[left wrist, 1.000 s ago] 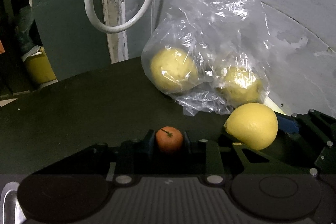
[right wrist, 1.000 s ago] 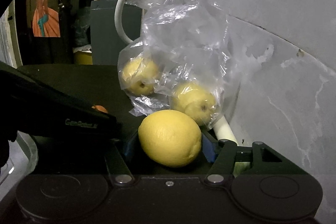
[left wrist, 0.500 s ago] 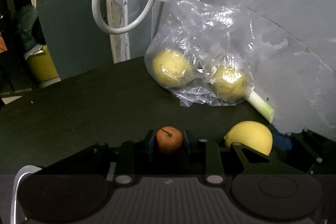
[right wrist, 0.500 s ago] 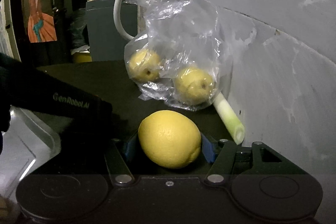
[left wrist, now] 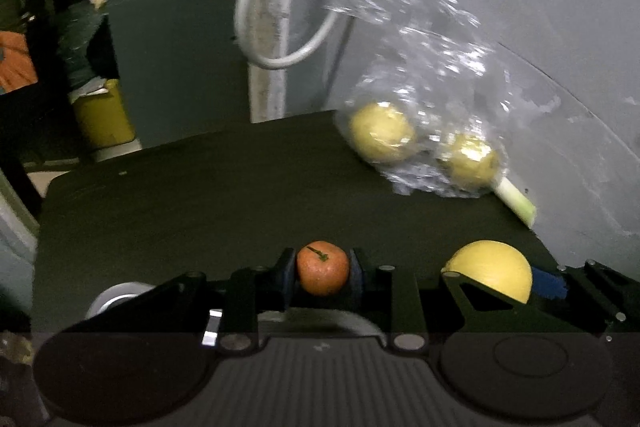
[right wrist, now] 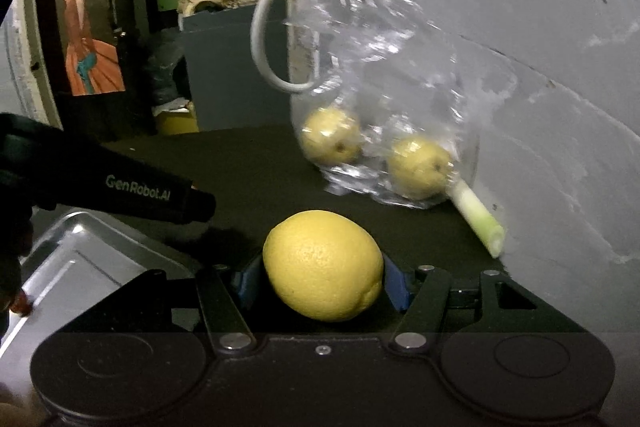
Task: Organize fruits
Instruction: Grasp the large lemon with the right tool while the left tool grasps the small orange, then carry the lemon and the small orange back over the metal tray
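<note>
My left gripper (left wrist: pixel 322 269) is shut on a small orange mandarin (left wrist: pixel 322 268) with a green stem, held above the dark table (left wrist: pixel 200 203). My right gripper (right wrist: pixel 322 275) is shut on a big yellow lemon (right wrist: pixel 322 265); that lemon (left wrist: pixel 490 269) also shows at the lower right of the left wrist view. A clear plastic bag (right wrist: pixel 384 131) with two yellow fruits (right wrist: pixel 330 141) (right wrist: pixel 418 167) lies at the table's far right by the wall. A metal tray (right wrist: pixel 80 259) lies at the lower left in the right wrist view, under the left gripper's body (right wrist: pixel 120 187).
A pale green leek stalk (right wrist: pixel 478 217) lies beside the bag against the grey wall (right wrist: pixel 540 67). A white cable loop (left wrist: pixel 280 7) hangs behind the table. A grey cabinet (left wrist: pixel 176 59) and a yellow bin (left wrist: pixel 102 115) stand beyond the far edge.
Both grippers have drawn back from the bag, each still holding its fruit. The bag and leek look farther away, and the metal tray has come into view underneath.
</note>
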The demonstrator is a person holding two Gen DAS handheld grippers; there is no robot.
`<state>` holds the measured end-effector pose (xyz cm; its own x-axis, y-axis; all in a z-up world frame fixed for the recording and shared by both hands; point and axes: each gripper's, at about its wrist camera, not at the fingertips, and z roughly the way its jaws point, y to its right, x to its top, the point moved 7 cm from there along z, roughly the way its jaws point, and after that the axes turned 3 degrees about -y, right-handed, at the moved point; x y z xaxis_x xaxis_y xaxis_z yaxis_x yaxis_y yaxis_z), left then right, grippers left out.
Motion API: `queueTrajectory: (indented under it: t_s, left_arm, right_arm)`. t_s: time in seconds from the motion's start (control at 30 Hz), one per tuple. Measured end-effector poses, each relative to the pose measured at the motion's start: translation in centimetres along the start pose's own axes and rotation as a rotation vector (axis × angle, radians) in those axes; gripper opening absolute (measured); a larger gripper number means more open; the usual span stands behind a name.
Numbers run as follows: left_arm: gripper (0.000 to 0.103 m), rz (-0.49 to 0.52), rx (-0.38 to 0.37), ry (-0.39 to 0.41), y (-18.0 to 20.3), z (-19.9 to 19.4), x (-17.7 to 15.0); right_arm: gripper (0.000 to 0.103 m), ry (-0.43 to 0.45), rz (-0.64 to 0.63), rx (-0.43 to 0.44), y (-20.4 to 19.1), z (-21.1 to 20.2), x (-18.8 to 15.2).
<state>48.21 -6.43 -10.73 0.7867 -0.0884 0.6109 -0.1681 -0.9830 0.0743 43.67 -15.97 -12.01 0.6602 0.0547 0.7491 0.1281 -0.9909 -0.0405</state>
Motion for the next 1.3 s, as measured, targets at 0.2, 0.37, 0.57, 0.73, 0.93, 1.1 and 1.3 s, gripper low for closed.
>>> queueTrajectory:
  t_s: [0.2,0.37,0.57,0.73,0.93,1.1,1.3]
  left_arm:
    - [0.031,-0.081,0.05,0.009,-4.5,-1.6,-1.3]
    - [0.031,-0.14,0.07,0.0,-7.8,-2.3,-2.5]
    - [0.031,-0.181,0.082,-0.008,-10.4,-3.1,-4.0]
    - [0.031,-0.201,0.081,-0.013,-11.6,-3.5,-4.9]
    - [0.031,-0.21,0.082,-0.02,-12.3,-3.7,-5.4]
    - [0.031,-0.215,0.08,-0.031,-12.4,-3.6,-5.7]
    - [0.031,-0.214,0.076,-0.043,-12.2,-3.3,-5.9]
  right_arm:
    - [0.062,0.017,-0.032,0.038,-3.4,-0.3,0.8]
    - [0.062,0.018,-0.069,0.074,-6.2,-0.2,1.1]
    - [0.062,0.003,-0.109,0.109,-9.1,-0.2,0.8]
    - [0.063,-0.004,-0.125,0.127,-10.8,-0.3,0.5]
    - [0.062,-0.014,-0.13,0.137,-11.8,-0.2,0.3]
    - [0.063,-0.025,-0.131,0.142,-12.0,-0.2,-0.2]
    - [0.063,-0.038,-0.131,0.142,-12.0,-0.2,-0.7]
